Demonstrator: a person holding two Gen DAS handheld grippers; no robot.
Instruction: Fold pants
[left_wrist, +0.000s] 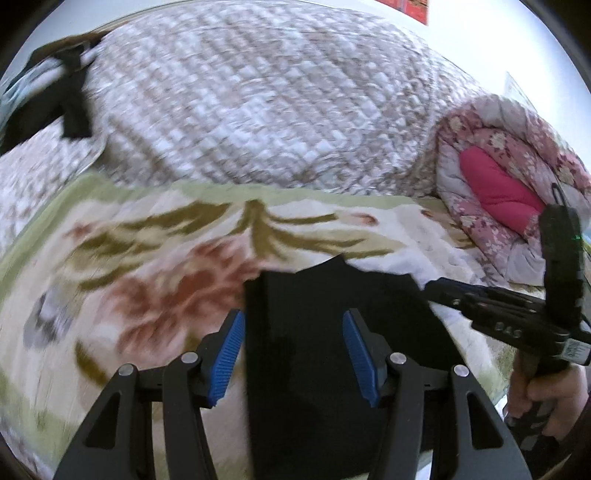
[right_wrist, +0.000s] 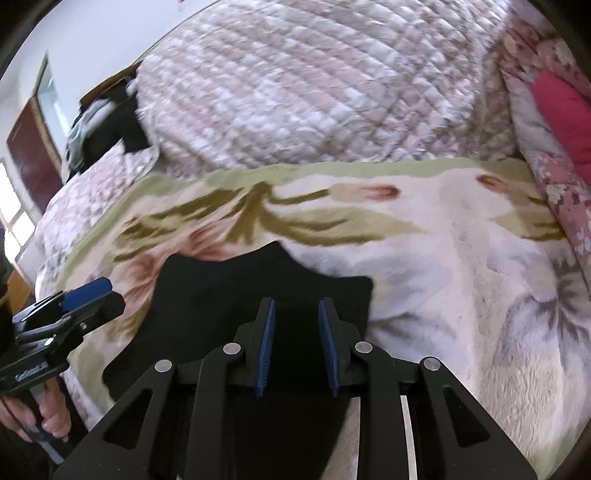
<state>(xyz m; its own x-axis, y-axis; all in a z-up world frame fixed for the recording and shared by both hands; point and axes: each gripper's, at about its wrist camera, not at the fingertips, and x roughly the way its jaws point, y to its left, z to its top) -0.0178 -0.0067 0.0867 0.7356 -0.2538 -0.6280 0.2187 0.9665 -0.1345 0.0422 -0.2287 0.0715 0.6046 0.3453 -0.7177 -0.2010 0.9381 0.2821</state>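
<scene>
The black pants lie on a floral fleece blanket on the bed, their far edge jagged; they also show in the right wrist view. My left gripper is open, its blue pads spread either side of the cloth and above it. My right gripper is open with a narrower gap, over the pants' right part. Each gripper shows in the other's view: the right one at the pants' right edge, the left one at their left edge.
A quilted grey-pink bedspread covers the bed beyond the blanket. A rolled pink floral quilt lies at the right. Dark clothes sit at the far left. A window and door are at the left.
</scene>
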